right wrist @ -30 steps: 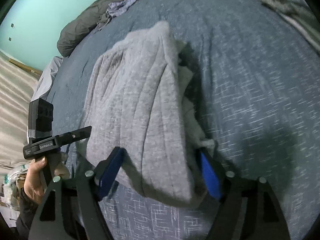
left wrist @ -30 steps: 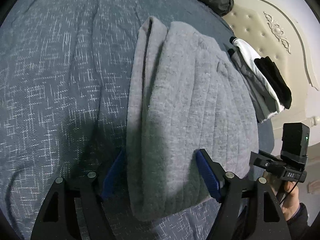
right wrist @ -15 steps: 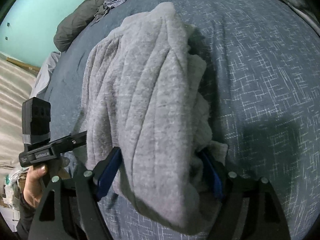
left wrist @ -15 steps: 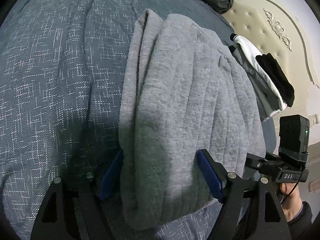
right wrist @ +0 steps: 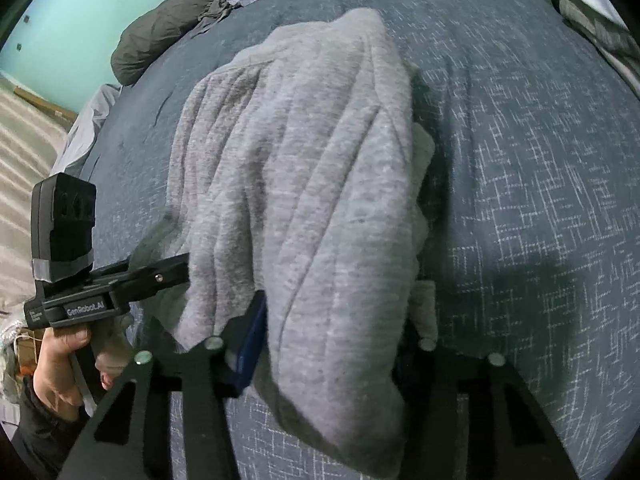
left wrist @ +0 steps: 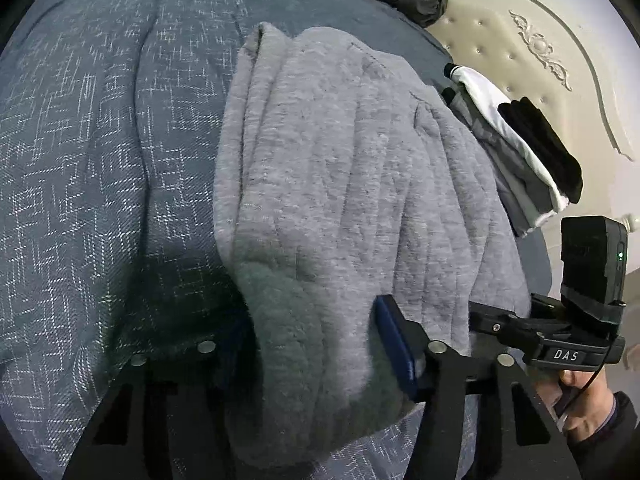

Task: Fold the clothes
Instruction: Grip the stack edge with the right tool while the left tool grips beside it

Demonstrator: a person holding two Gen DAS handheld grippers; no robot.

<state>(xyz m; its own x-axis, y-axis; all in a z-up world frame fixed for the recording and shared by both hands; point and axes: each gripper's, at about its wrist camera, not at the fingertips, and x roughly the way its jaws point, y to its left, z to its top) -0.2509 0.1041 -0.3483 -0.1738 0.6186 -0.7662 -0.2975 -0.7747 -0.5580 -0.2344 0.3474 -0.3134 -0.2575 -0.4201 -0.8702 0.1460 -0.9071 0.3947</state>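
Note:
A folded grey fleece garment (left wrist: 340, 160) lies lengthwise on the blue bedspread (left wrist: 100, 160), with its near end bulging up between my fingers. My left gripper (left wrist: 312, 320) is shut on that end; the blue pad of one finger (left wrist: 394, 336) presses into the cloth and the other is mostly buried. In the right wrist view the same garment (right wrist: 304, 140) runs away from me. My right gripper (right wrist: 336, 312) is clamped on its opposite end, with one blue pad (right wrist: 250, 344) showing and the other hidden under the fold. Each gripper's body, held in a hand, shows at the other view's edge.
A stack of folded clothes (left wrist: 528, 152) in white, grey and black sits by the cream headboard (left wrist: 540, 40); the stack (right wrist: 592, 20) also shows in the right wrist view. A dark duvet (right wrist: 160, 32) is bunched at the far side. The bedspread (right wrist: 540, 160) stretches wide beside the garment.
Both grippers' fingers have closed in from wide open onto the garment's ends. The cloth has bunched up and risen between them.

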